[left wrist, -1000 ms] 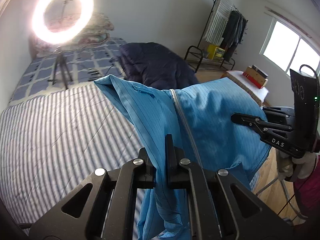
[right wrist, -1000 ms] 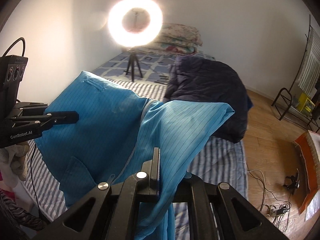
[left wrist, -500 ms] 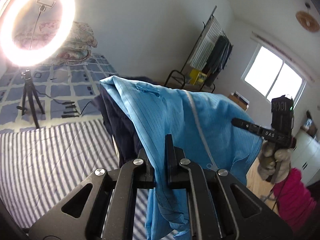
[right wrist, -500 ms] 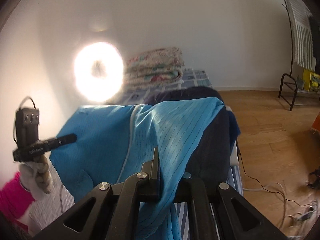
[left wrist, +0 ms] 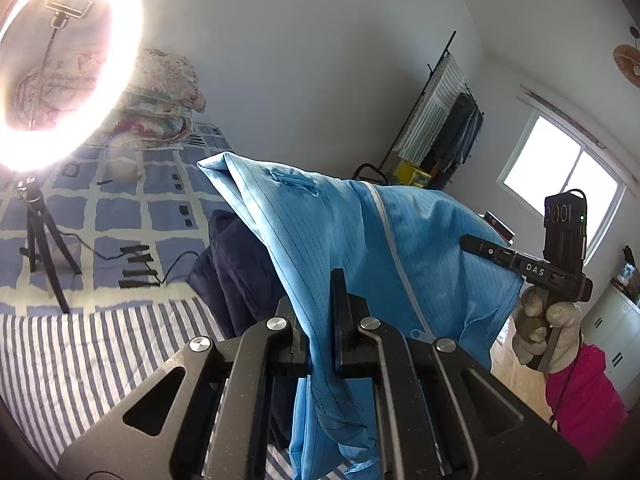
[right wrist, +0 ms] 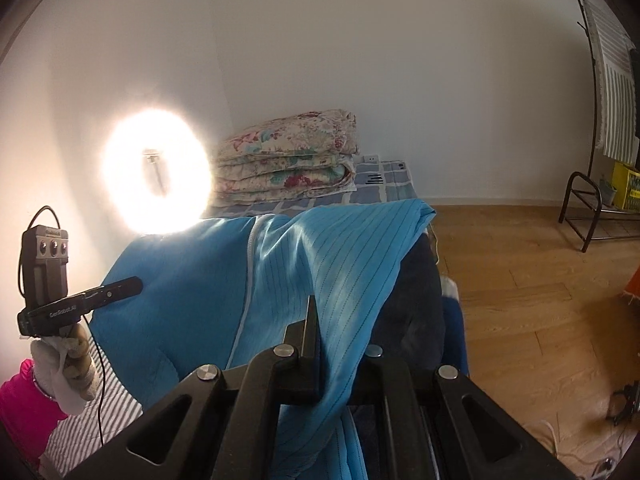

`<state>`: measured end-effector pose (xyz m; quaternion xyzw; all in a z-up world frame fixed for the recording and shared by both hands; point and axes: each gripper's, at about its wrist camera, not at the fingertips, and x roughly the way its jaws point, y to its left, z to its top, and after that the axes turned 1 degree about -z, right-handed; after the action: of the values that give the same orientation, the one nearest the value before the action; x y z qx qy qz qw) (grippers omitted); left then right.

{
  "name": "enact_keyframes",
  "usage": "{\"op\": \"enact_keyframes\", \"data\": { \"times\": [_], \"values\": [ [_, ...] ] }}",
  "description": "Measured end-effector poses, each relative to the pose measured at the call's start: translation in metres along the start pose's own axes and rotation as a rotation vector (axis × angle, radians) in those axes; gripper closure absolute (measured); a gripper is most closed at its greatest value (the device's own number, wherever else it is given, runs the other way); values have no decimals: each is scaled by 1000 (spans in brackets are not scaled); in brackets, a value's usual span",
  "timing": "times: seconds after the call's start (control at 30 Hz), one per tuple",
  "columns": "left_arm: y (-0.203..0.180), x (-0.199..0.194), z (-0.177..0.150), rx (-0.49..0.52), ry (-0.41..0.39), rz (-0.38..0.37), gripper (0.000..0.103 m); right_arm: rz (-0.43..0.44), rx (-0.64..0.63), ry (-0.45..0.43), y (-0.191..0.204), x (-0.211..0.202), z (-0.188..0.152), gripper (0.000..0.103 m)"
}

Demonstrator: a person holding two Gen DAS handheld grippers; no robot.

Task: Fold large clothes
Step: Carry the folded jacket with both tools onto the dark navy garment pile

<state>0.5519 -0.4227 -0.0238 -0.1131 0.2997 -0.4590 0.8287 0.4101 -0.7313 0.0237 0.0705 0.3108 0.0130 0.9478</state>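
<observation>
Holding the blue garment [left wrist: 360, 240] aloft over the bed [left wrist: 80, 344], left gripper [left wrist: 320, 332] and right gripper [right wrist: 340, 344] fingers clamped on thin fabric edges, risks slippage or snagging the dark jacket [left wrist: 236, 264].

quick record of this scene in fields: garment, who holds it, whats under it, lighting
garment: blue jacket with a white zip, held up and spread
left gripper: shut on jacket
right gripper: shut on jacket
under it: dark garment on the striped bed
lighting: ring light on a tripod on the bed
at the wall end: folded floral quilt
</observation>
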Motion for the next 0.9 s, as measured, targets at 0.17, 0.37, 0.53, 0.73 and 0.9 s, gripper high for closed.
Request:
{"op": "enact_keyframes", "data": {
  "times": [0.17, 0.37, 0.53, 0.73, 0.9],
  "values": [
    [17, 35, 4, -35, 9, 14, 99, -4, -12, 13, -23, 34, 15, 101],
    [24, 66, -3, -15, 47, 42, 99, 26, 27, 40, -56, 62, 11, 101],
    [28, 82, -9, -5, 67, 67, 99, 60, 95, 59, -84, 86, 0, 101],
    [32, 93, -11, 19, 82, 91, 99, 69, 147, 62, -109, 106, -8, 101],
    [28, 97, -13, 39, 82, 107, 99, 48, 148, 79, -114, 122, -11, 100]
  ]
}}
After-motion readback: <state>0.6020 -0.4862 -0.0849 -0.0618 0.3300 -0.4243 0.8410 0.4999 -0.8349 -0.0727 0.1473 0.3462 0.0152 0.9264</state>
